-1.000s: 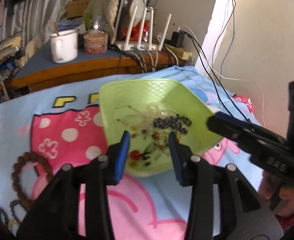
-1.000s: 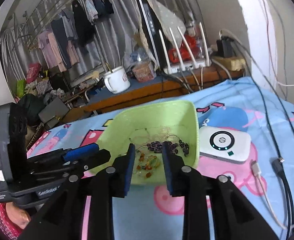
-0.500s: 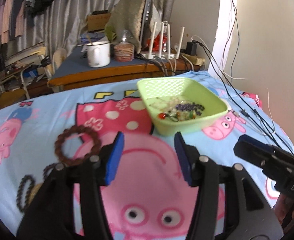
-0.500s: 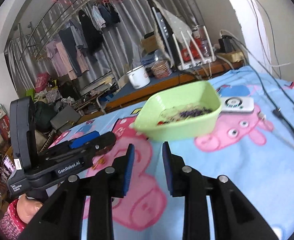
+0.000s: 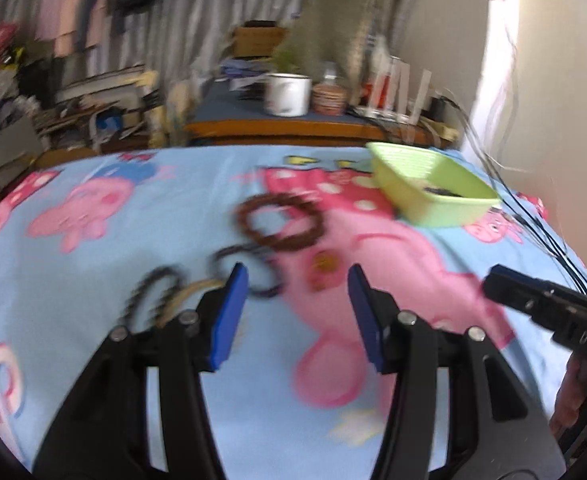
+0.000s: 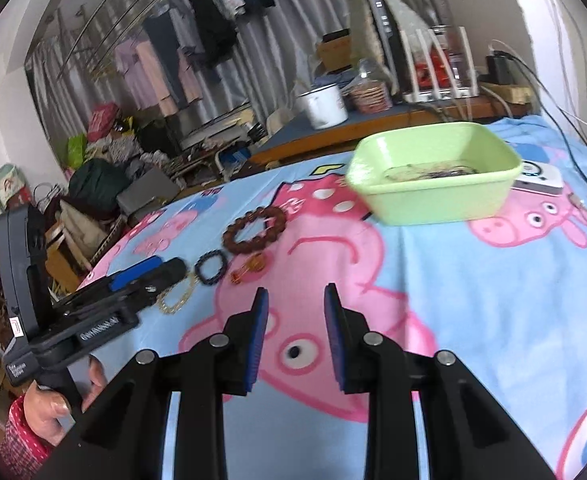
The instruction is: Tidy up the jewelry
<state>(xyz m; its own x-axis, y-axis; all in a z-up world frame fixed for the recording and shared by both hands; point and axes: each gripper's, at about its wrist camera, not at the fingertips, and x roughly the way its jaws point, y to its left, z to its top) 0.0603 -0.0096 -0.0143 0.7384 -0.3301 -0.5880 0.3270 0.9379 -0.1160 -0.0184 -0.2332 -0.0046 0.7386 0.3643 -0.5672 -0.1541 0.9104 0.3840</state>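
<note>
Left wrist view is smeared with blur: the left gripper [image 5: 297, 280] has its blue pads standing wide apart. Its jaws have just been opening, and only the cartoon-pig bedsheet [image 5: 93, 264] shows between them. Just ahead of its left finger lie a dark bead bracelet [image 5: 249, 268], a gold chain bracelet [image 5: 189, 292] and a second dark beaded loop [image 5: 149, 292], too blurred to say whether any of them touch. A small amber piece [image 5: 323, 262] sits ahead of the gap, and the brown wooden-bead bracelet [image 5: 279, 222] lies beyond that. Far ahead and to the right stands the light green plastic basin [image 5: 433, 208], with a dark heap of beads [image 5: 441, 190] on its floor. The right gripper [image 5: 493, 280] reaches in from the right with its tip closed and empty. In the right wrist view its pads are drawn in to a narrow gap around nothing. From there the basin [image 6: 437, 200] is ahead and to the right, upright, holding tangled dark beads and thin chains [image 6: 433, 170] in a low layer. A white pocket router [image 6: 539, 178] lies just beyond its right wall. The loose bracelets are ahead-left, beside the left gripper [image 6: 149, 268], which a hand [image 6: 49, 412] in a red dotted sleeve holds.
</note>
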